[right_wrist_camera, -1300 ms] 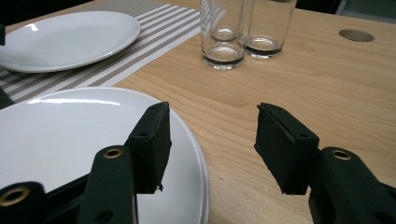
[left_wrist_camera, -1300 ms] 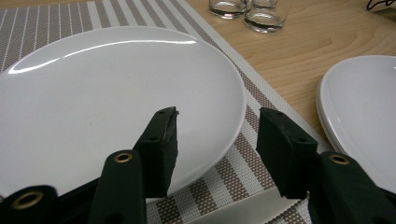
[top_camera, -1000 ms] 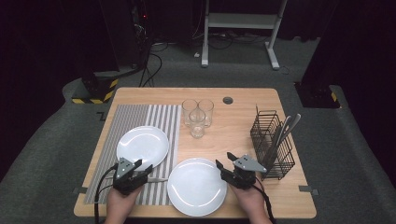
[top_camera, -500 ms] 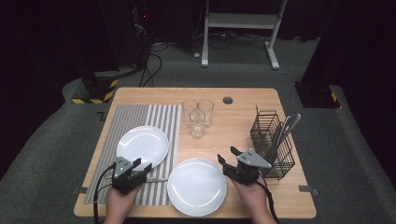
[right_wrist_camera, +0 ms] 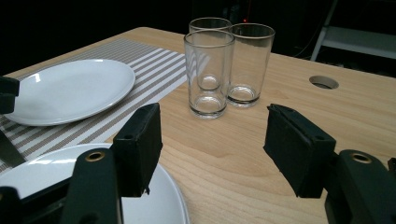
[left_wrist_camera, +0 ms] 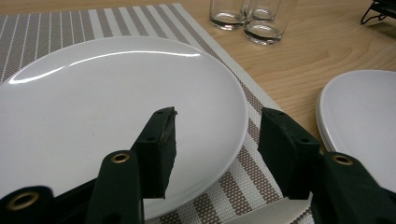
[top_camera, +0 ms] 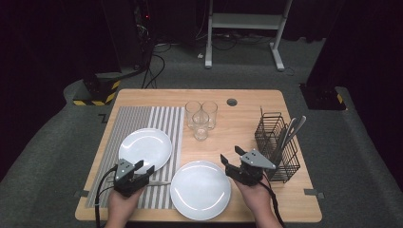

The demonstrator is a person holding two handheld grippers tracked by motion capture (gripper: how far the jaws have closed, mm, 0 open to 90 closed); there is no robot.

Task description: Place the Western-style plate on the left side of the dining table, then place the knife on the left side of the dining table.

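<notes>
Two white plates lie near me: one (top_camera: 145, 149) on the striped placemat (top_camera: 138, 123), the other (top_camera: 200, 189) on bare wood at the table's front edge. My left gripper (top_camera: 144, 167) is open at the near rim of the placemat plate (left_wrist_camera: 116, 93); one jaw hangs over the plate, the other over the mat. My right gripper (top_camera: 231, 155) hovers just right of the front plate (right_wrist_camera: 163, 205), pointing at three empty glasses (right_wrist_camera: 210, 70). Its jaws have just been opening and nothing is between them.
A knife (top_camera: 159, 183) lies on the placemat beside my left gripper. A black wire cutlery basket (top_camera: 278, 147) holding utensils stands at the right. The three glasses (top_camera: 200, 118) stand mid-table, with a round cable hole (top_camera: 232, 101) behind them.
The right gripper's jaws have spread wider and it has edged slightly away from the front edge. The left gripper has stayed put.
</notes>
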